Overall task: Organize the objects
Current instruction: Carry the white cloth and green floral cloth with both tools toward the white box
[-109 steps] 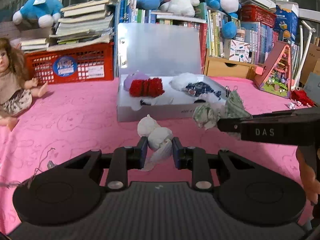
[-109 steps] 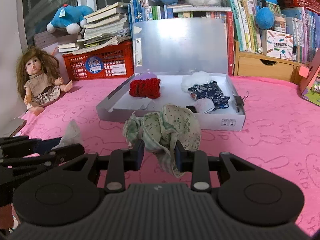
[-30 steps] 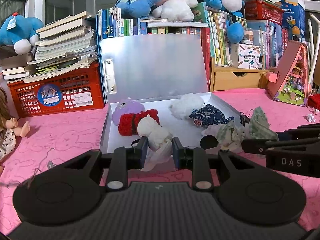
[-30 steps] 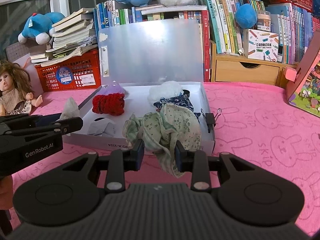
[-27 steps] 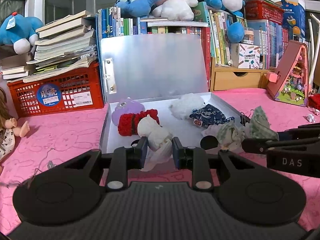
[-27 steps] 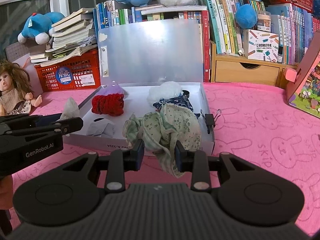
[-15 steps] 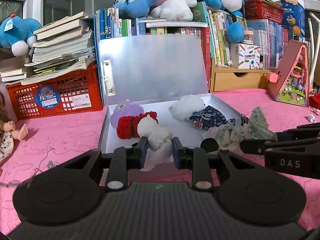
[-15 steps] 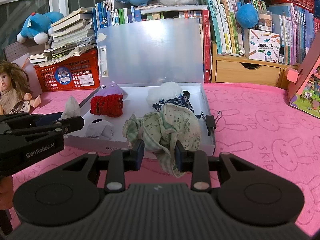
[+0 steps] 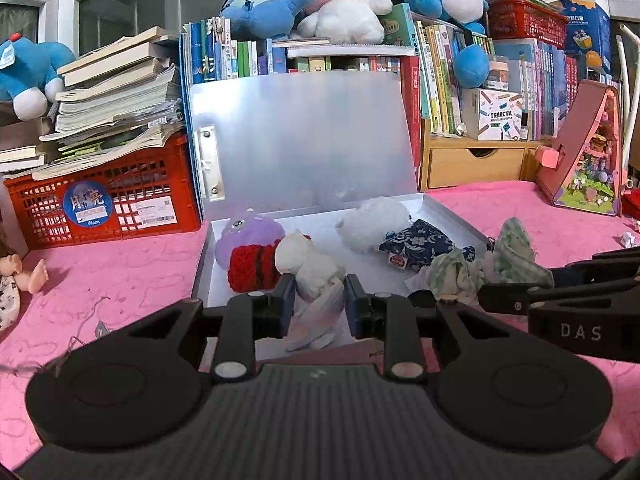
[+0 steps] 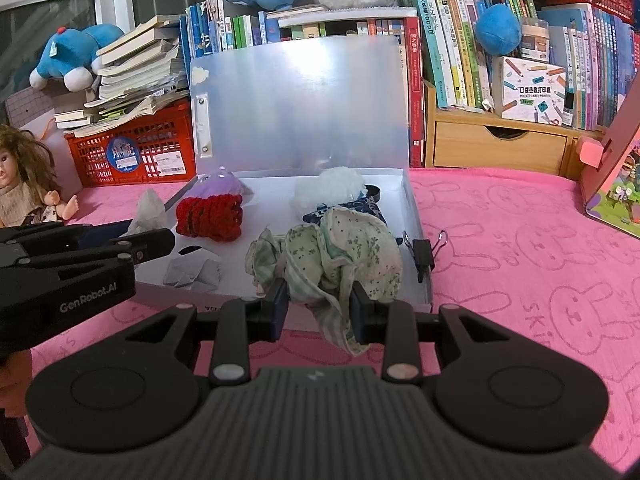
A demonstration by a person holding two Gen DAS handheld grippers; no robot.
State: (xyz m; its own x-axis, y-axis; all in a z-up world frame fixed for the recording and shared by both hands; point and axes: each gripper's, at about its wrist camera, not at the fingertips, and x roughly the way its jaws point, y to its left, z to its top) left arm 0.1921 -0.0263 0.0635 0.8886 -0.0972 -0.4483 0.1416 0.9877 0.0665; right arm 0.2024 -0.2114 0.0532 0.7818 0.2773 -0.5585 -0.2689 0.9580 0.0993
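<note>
Both tongs are clamped on soft things: left tongs on a white bundle, right tongs on a green floral cloth, held low in centre frame over the open box, probably for dropping inside.

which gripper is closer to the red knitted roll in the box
Left. The left gripper, shut on a white pouch, sits right beside the red knitted roll. The right gripper, holding a green floral cloth, is farther over, near the box's right side.

L claw clamped, level; R claw clamped, alongside.
</note>
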